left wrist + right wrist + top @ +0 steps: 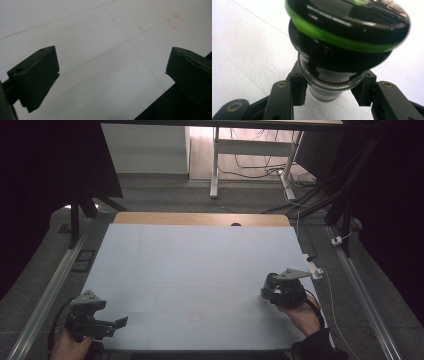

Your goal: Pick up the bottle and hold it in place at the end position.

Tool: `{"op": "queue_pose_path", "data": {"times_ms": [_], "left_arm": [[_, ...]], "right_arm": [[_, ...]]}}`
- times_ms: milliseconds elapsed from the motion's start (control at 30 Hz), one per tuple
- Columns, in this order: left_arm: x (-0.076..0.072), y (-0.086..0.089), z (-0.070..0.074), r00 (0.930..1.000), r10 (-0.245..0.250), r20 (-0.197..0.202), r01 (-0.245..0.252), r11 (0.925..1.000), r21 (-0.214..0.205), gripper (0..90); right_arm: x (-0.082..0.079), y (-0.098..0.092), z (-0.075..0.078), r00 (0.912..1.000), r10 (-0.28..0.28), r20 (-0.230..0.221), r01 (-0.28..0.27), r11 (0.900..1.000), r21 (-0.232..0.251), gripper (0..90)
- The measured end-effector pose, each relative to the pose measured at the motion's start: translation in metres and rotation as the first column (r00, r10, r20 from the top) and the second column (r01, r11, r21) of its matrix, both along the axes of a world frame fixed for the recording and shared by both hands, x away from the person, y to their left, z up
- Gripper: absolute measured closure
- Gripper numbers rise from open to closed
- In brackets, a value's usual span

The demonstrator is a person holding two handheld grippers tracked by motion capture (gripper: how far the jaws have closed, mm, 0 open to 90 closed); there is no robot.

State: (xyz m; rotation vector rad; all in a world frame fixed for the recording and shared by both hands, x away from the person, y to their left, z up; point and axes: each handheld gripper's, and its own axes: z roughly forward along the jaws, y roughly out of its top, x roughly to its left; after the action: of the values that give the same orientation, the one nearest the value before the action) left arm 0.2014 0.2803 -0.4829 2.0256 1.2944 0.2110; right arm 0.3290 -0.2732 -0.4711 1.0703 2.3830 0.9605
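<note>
Gripping a glass jar (332,82) with a black, green-ringed lid by its neck near the surface's (200,270) right edge, the right claw (272,290) is clamped tight for carrying; the left claw (112,325) waits wide open and empty at the near-left corner.

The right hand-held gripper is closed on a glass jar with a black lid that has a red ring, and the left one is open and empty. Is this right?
Not quite: the lid's ring is green, as the right gripper view shows. The right hand-held gripper is closed on the glass jar; the left hand-held gripper is open and empty.
</note>
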Motion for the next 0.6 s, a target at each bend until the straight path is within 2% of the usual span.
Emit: {"op": "queue_pose_path", "data": {"times_ms": [133,267,600], "left_arm": [[0.000,0.000,0.000,1.0000,0.000,-0.001,0.000,1.0000,0.000,0.0],[0.000,0.000,0.000,1.0000,0.000,0.000,0.000,1.0000,0.000,0.0],[0.000,0.000,0.000,1.0000,0.000,-0.002,0.000,1.0000,0.000,0.0]], "right_arm": [[0.001,0.003,0.004,0.9999,-0.011,-0.001,0.011,0.9996,0.027,52.1],[0.002,0.010,0.007,0.9995,-0.022,-0.021,0.023,0.9984,0.052,52.1],[0.010,0.034,0.011,0.9994,0.031,-0.018,-0.030,0.9977,0.062,52.2]]}}
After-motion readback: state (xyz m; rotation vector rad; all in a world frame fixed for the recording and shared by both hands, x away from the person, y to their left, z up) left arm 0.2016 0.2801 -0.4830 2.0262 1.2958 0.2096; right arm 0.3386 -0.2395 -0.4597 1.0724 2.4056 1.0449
